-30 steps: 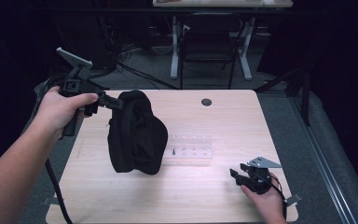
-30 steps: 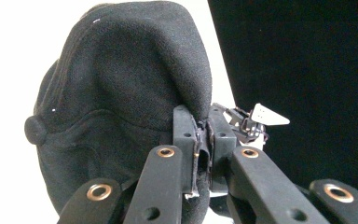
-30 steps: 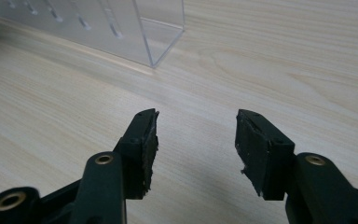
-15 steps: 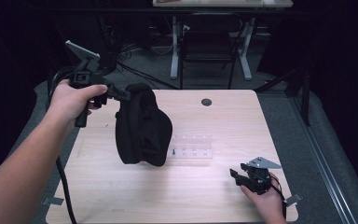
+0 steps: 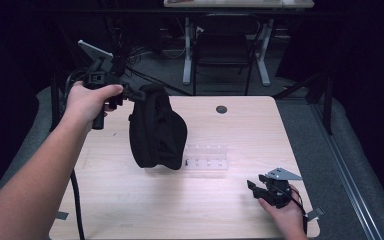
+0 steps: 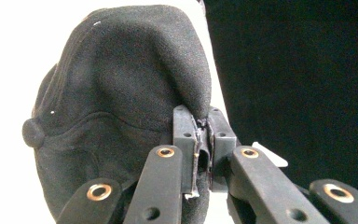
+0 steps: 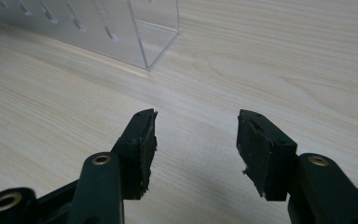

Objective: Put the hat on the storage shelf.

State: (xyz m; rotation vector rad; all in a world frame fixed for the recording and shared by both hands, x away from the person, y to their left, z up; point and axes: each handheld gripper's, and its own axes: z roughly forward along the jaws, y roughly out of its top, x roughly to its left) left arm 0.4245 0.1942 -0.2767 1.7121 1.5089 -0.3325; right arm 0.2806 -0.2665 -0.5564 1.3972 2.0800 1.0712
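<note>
Over the last second I have carried the black cap (image 5: pixel 156 127) from low over the left half of the table (image 5: pixel 130 210) up and toward the middle; it now hangs crown-down, clear of the wood, its lower edge just beside the clear acrylic rack (image 5: pixel 207 156). I judge this as the transport step, with the cap lifted and on its way toward the rack but not yet set anywhere. My left gripper (image 5: pixel 130 94) is clenched on the cap's edge; in the left gripper view the jaws pinch a fold of the fabric (image 6: pixel 204 135) with no gap between them. The left forearm reaches forward from the lower left, hand raised above the far-left corner, jaws pointing level toward the right. My right gripper (image 5: pixel 254 187) rests low near the table's right front, jaws released and holding nothing, aimed at the rack's corner (image 7: pixel 161 42).
</note>
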